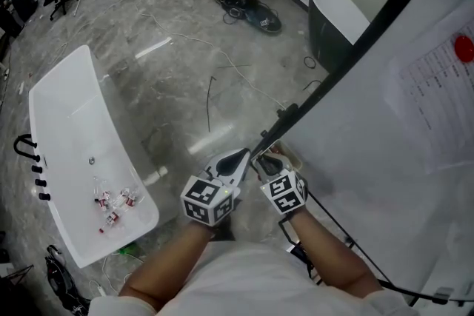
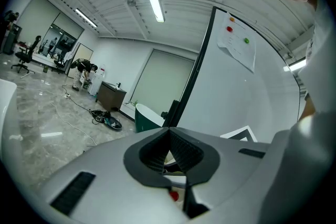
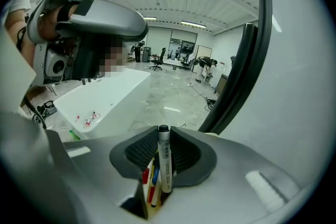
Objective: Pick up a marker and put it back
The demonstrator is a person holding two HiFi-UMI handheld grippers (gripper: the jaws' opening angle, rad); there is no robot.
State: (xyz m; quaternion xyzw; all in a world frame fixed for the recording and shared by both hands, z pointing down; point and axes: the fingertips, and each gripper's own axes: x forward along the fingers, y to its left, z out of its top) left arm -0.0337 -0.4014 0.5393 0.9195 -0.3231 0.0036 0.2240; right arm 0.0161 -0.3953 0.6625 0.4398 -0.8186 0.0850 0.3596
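Observation:
A marker (image 3: 165, 160) with a black cap and white printed barrel stands upright between the jaws of my right gripper (image 3: 163, 134), which is shut on it. Its lower end reaches down among red, blue and yellow markers (image 3: 151, 186) in a holder below. In the head view the right gripper (image 1: 265, 161) sits at the whiteboard's black frame (image 1: 355, 48), over the cream holder (image 1: 286, 155). My left gripper (image 1: 238, 158) is just left of it, jaws shut with nothing between them (image 2: 169, 132). The marker itself is hidden in the head view.
The whiteboard (image 1: 385, 152) fills the right side, with a paper sheet (image 1: 437, 89) and a red magnet (image 1: 464, 48). A long white tub (image 1: 67, 137) holding small red-and-white items (image 1: 115, 203) stands on the left. Cables (image 1: 222, 78) lie on the floor, a dark tub (image 1: 329, 22) behind.

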